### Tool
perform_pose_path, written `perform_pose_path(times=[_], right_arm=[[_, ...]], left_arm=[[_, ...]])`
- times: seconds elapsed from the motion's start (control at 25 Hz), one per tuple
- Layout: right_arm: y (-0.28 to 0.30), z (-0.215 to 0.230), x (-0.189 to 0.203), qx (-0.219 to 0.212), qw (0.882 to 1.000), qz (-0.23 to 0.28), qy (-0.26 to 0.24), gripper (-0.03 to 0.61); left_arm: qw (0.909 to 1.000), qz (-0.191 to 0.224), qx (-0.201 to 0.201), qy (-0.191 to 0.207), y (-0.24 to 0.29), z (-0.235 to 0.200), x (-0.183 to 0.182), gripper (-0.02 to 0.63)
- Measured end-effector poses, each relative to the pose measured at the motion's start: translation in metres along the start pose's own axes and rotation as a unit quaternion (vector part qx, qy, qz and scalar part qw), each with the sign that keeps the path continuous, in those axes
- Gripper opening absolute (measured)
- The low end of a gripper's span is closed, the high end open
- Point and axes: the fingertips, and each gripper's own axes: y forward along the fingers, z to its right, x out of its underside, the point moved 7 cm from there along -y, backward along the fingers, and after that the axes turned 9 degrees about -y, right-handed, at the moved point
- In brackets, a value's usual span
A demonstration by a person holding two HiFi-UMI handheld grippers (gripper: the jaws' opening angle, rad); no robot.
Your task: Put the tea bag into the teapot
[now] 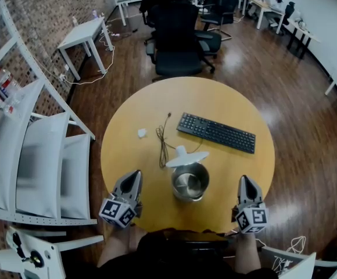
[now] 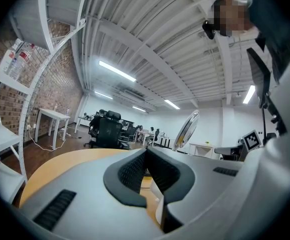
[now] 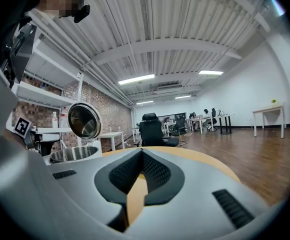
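The steel teapot (image 1: 190,182) stands near the front edge of the round wooden table (image 1: 238,100), with its lid (image 1: 186,157) tipped up and open behind it. A small white tea bag (image 1: 142,133) lies on the table to the far left of the pot. My left gripper (image 1: 136,175) rests at the table's front left, shut and empty. My right gripper (image 1: 243,181) sits at the front right, also shut and empty. The right gripper view shows the teapot (image 3: 74,154) and its shiny lid (image 3: 84,120) to the left of the shut gripper (image 3: 142,153). In the left gripper view the lid (image 2: 187,129) stands to the right, beyond the gripper (image 2: 146,151).
A black keyboard (image 1: 216,132) lies behind the pot, and a thin black cable (image 1: 163,144) runs between the tea bag and the pot. A black office chair (image 1: 177,39) stands beyond the table. White shelving (image 1: 40,156) is close on the left.
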Motion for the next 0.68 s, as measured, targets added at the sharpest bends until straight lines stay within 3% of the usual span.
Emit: perform_pose_path(times=[0.48, 0.68], right_arm=[[0.0, 0.002, -0.002, 0.001, 1.0, 0.005, 0.004, 0.002], [-0.003, -0.007, -0.035, 0.022, 1.0, 0.017, -0.015, 0.002]], left_arm=[[0.9998, 0.017, -0.009, 0.004, -0.004, -0.005, -0.006, 0.002], [0.9998, 0.019, -0.005, 0.004, -0.003, -0.001, -0.008, 0.002]])
